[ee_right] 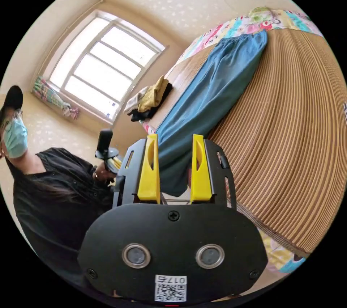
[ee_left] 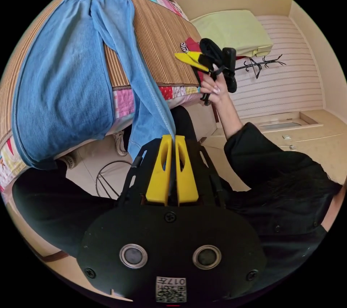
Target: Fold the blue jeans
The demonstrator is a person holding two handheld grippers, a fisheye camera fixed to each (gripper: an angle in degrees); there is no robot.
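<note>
Left gripper (ee_left: 172,138) pinches blue jeans (ee_left: 65,80) lying lengthwise on the mat (ee_left: 162,40); right gripper (ee_right: 175,138) gapes empty.

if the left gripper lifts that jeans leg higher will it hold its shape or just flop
Probably flop: the blue jeans already drape limply over the bed edge, and the leg hangs slack down to the left gripper. They look fairly heavy, so pinched at one point, the rest would likely drag.

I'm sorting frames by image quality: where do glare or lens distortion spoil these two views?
Right gripper view: the window is blown out white, and the fisheye bows the bamboo mat stripes. Left gripper view: evenly lit, the jeans sharp, and the bed edge curved by the lens.
</note>
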